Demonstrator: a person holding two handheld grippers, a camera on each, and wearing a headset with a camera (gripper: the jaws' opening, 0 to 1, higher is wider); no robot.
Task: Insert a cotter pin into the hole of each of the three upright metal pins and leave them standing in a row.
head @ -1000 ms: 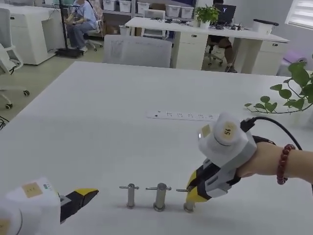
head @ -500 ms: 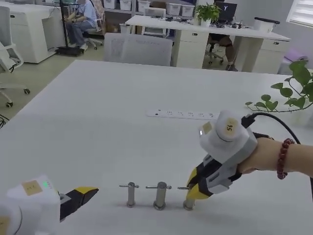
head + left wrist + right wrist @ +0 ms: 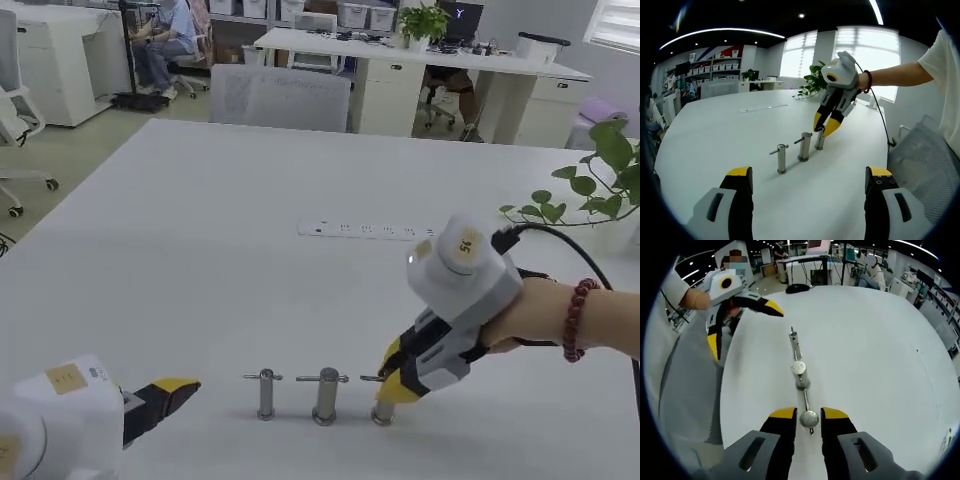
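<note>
Three upright metal pins stand in a row near the table's front edge: the left pin [image 3: 265, 393], the middle pin [image 3: 326, 395] and the right pin [image 3: 382, 410]. Each has a thin cotter pin crossing near its top. My right gripper [image 3: 392, 383] hangs over the right pin [image 3: 809, 418], its jaws slightly apart on either side of the pin head, with that pin's cotter pin [image 3: 805, 399] running away between them. My left gripper [image 3: 172, 396] waits at the lower left, apart from the row, its jaws wide open and empty [image 3: 808, 175]. The same row [image 3: 804, 146] lies ahead of them.
A white power strip [image 3: 370, 232] lies across the table's middle. A leafy plant [image 3: 600, 190] reaches in from the right edge. A grey chair back [image 3: 280, 100] stands beyond the far edge. Bare white tabletop [image 3: 200, 250] surrounds the row.
The right gripper has stayed over the right pin, rising only slightly. The left gripper has held still. The head view has shifted a little.
</note>
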